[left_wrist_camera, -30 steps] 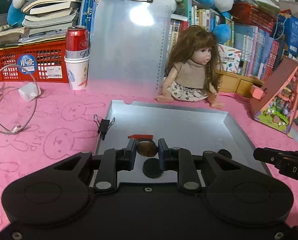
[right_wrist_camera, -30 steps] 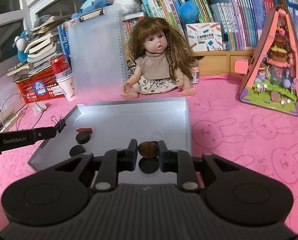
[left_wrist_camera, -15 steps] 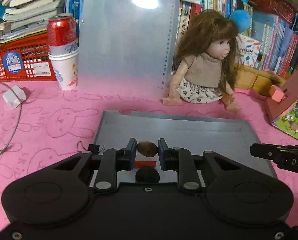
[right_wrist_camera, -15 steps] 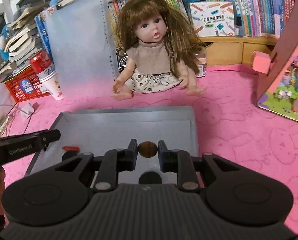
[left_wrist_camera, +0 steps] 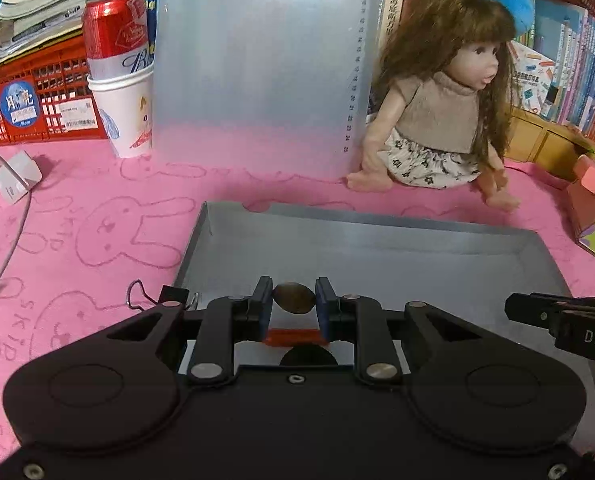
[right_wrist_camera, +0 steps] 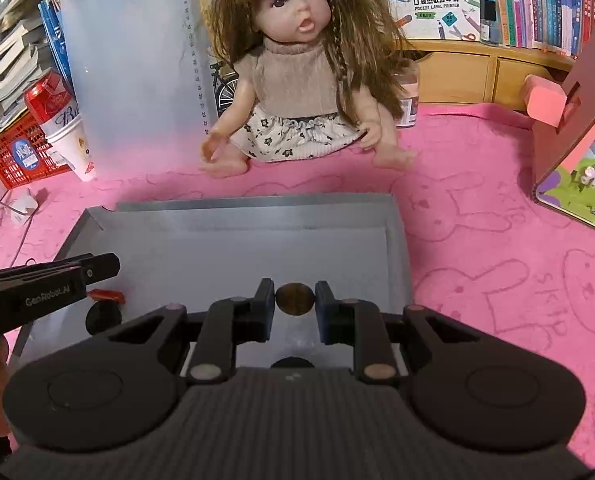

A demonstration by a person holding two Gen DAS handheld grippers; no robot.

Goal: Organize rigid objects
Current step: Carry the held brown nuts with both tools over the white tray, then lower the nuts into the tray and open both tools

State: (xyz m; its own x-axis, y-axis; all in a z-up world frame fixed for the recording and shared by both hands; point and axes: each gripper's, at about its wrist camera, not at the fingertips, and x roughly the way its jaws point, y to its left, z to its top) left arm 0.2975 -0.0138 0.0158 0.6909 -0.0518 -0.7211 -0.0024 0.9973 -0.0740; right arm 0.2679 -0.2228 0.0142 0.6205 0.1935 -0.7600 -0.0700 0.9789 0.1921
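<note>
A pink cloth with rabbit drawings covers the counter (left_wrist_camera: 97,240). Near its far edge sits a doll (right_wrist_camera: 297,80) with long brown hair, and just left of her a clear clipboard (left_wrist_camera: 257,80) stands upright. Further left a red can (left_wrist_camera: 115,28) sits in a white paper cup (left_wrist_camera: 123,116), next to a red basket (left_wrist_camera: 25,96); a white charger (left_wrist_camera: 17,178) with its cable lies near the left edge. A pink toy house (right_wrist_camera: 577,140) stands at the right edge. A grey tray (left_wrist_camera: 417,248) lies in the middle of the counter, in front of the doll, and a black binder clip (left_wrist_camera: 169,294) rests at its left rim.

Both tongs hover over the near part of the tray. The left tongs (left_wrist_camera: 294,304) are closed tightly on a small brown disc (left_wrist_camera: 293,298), pinched by its edges between the blue pads. The right tongs (right_wrist_camera: 295,300) are closed in the same way on a second brown disc (right_wrist_camera: 294,299). Each disc looks flat, round and a little shiny, held above the tray floor.

On the tray floor below the left tongs lie a red flat piece (left_wrist_camera: 295,336) and a black round piece (left_wrist_camera: 307,356), partly hidden by the tool body. Another black round piece (right_wrist_camera: 292,362) is half hidden under the right tongs.
</note>
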